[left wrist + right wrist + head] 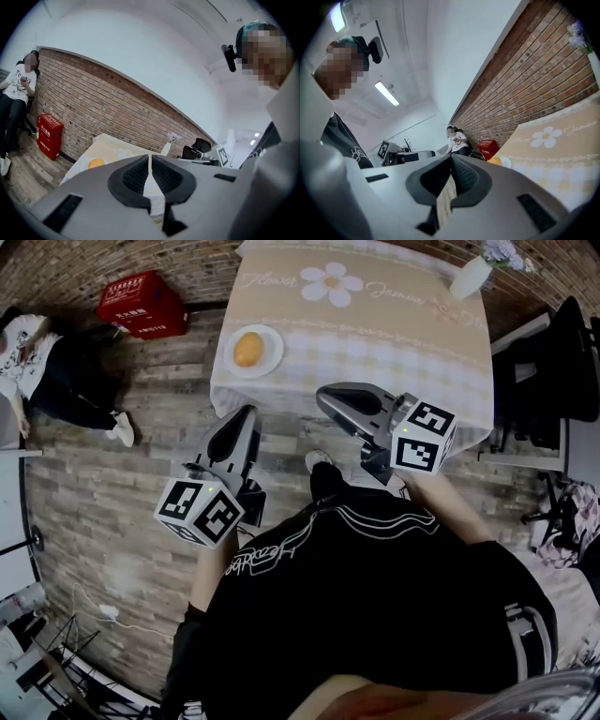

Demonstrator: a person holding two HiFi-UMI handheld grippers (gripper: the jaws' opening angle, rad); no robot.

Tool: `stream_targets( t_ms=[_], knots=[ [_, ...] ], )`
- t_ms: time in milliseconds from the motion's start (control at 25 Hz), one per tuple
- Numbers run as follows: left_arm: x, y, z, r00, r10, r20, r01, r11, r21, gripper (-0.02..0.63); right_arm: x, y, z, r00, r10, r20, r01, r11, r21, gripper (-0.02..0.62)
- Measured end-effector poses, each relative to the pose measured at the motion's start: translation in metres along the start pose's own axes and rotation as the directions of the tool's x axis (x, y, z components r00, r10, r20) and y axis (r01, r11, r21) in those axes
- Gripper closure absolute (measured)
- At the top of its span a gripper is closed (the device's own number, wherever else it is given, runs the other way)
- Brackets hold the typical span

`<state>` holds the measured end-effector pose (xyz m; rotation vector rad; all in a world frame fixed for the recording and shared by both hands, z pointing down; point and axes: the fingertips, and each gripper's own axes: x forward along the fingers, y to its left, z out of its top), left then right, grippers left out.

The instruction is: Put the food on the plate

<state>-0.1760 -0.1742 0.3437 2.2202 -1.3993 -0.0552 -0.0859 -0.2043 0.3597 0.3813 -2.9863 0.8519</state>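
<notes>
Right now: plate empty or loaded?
Loaded. A round orange food item sits in the middle of the white plate, at the corner of the table.

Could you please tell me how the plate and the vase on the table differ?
The plate is flat and round; the vase is tall and narrow. The plate sits near the table's near left corner as the head view shows it, the vase at the far right one. The plate holds a round orange food, the vase purple flowers. Both are white and stand on the table.
</notes>
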Motion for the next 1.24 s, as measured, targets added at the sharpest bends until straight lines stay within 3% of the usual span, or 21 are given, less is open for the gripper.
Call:
stream_targets(
  t_ms=[440,1240],
  knots=[
    [-0.004,-0.027,-0.002,0.999,-0.025,-0.024,0.026,0.999,0.048,0.597,-0.011,0.016,0.003,1.0,0.002,0.013,-0.001,1.0,-0.028,0.598],
    [0.013,-0.021,-0.003,0.998,-0.035,-0.051,0.038,0.997,0.067,0.597,-0.007,0.003,0.008,1.0,-0.017,0.025,0.017,0.999,-0.028,0.598]
  ],
)
